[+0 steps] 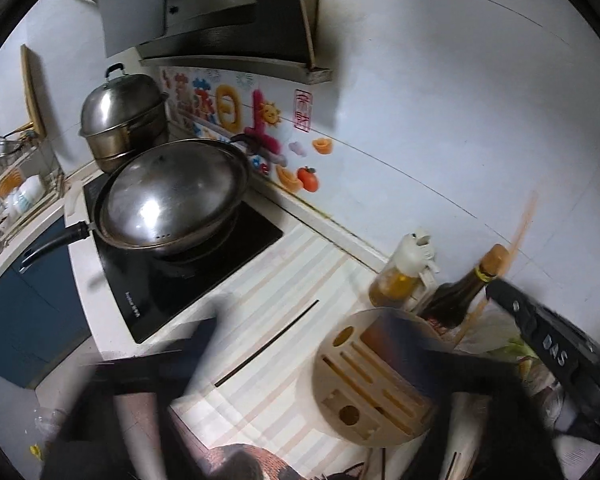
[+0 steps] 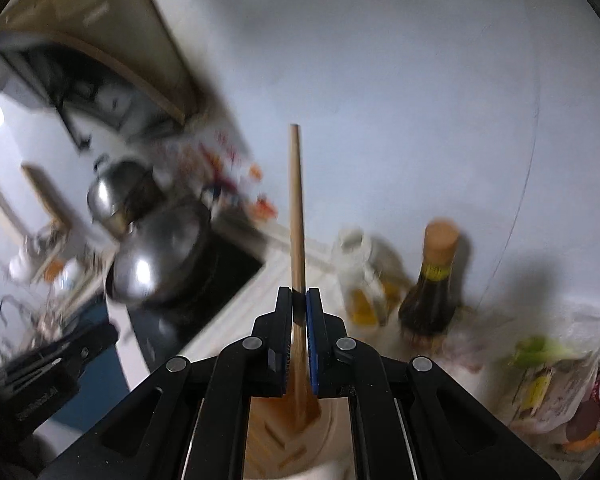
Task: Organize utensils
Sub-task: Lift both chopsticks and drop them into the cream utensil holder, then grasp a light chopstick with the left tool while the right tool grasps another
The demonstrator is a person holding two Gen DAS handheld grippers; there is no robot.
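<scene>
Right gripper (image 2: 299, 300): black fingers (image 2: 284, 320) clamped narrow on a slim round wooden stick (image 2: 296, 208), pale and smooth, pointing up and away. Beneath it a rounded, pale wooden utensil block (image 1: 364, 380) with slots and round holes stands on the striped table (image 1: 268, 320). Left gripper (image 1: 300, 344) blurred; finger spacing cannot be told. Dark glass bottle (image 2: 430, 292) stands nearby.

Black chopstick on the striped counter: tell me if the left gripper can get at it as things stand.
Probably yes. The black chopstick lies alone on the bare striped counter, between the stove and the wooden holder, ahead of the open left gripper; nothing covers it.
</scene>
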